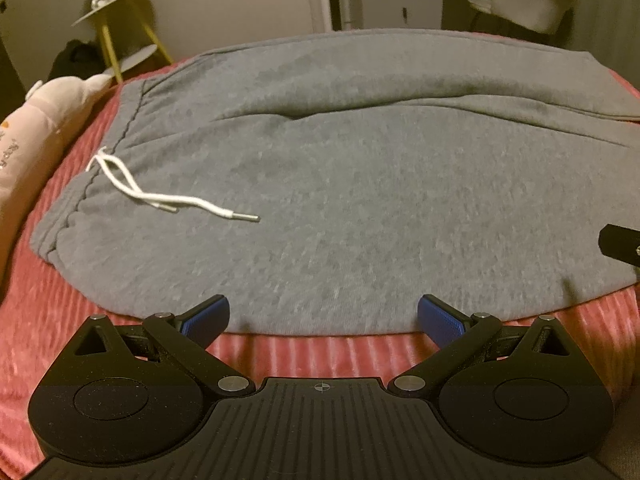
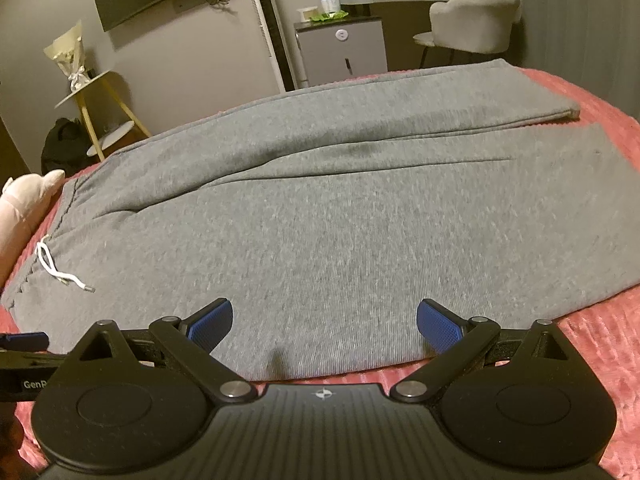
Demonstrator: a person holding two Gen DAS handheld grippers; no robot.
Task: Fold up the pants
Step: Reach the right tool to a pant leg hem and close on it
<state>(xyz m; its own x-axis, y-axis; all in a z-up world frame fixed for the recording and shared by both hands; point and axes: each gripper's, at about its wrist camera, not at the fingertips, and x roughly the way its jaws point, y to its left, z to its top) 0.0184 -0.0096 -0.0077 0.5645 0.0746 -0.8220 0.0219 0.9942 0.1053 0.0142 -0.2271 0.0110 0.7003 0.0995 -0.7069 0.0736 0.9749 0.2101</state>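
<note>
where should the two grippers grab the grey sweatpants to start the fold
Take the grey sweatpants along the near long edge, coming in low from the near side. That edge lies flat on the pink ribbed blanket, right ahead of both open grippers: the left gripper nearer the waistband with its white drawstring, the right gripper further toward the leg hems.

I am counting one pair of pants (image 1: 360, 184), one drawstring (image 1: 160, 196) at nine o'clock, one plush toy (image 1: 44, 120), one stool (image 2: 100, 108), one chair (image 2: 472, 20) at one o'clock.
</note>
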